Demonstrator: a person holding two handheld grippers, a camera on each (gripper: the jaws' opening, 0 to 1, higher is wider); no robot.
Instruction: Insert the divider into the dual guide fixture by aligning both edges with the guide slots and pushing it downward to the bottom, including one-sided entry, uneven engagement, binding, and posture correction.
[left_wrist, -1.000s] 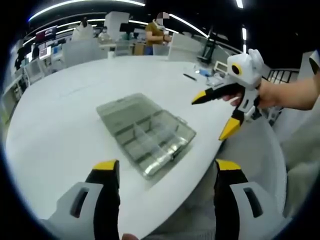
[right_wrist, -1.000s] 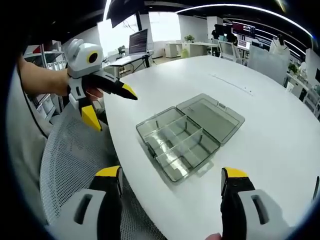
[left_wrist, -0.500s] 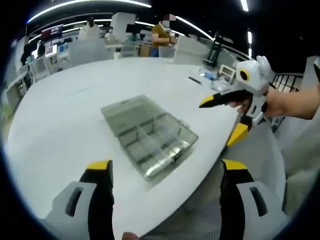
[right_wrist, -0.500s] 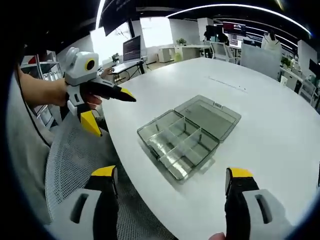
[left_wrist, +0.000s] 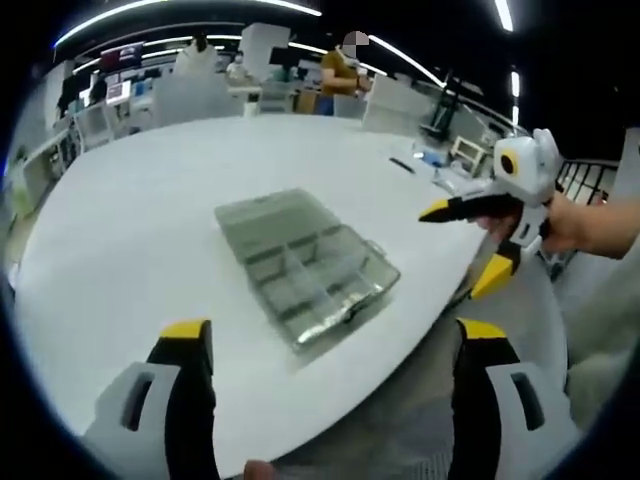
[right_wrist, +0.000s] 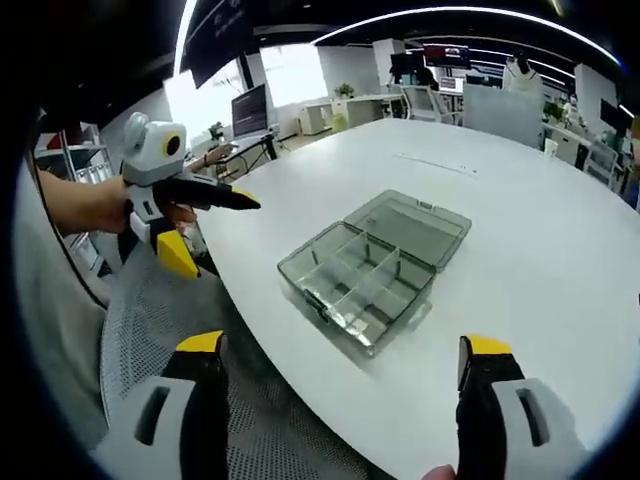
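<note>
In the left gripper view, the left claw (left_wrist: 335, 345) stands spread wide and empty near the desk's (left_wrist: 120, 230) edge, with the clear compartment box (left_wrist: 305, 265) lying open on the desk ahead of it, lid folded flat behind and thin dividers upright inside; to the right of the box, off the desk's edge, a hand (left_wrist: 555, 222) holds the right claw (left_wrist: 462, 248), its yellow-tipped jaws parted and empty. In the right gripper view, the right claw (right_wrist: 342, 362) is likewise spread and empty short of the same box (right_wrist: 375, 268), which sits near the desk's (right_wrist: 540, 240) near edge, while the left claw (right_wrist: 212, 232) hangs open to the left of the box above a mesh chair (right_wrist: 150, 320).
</note>
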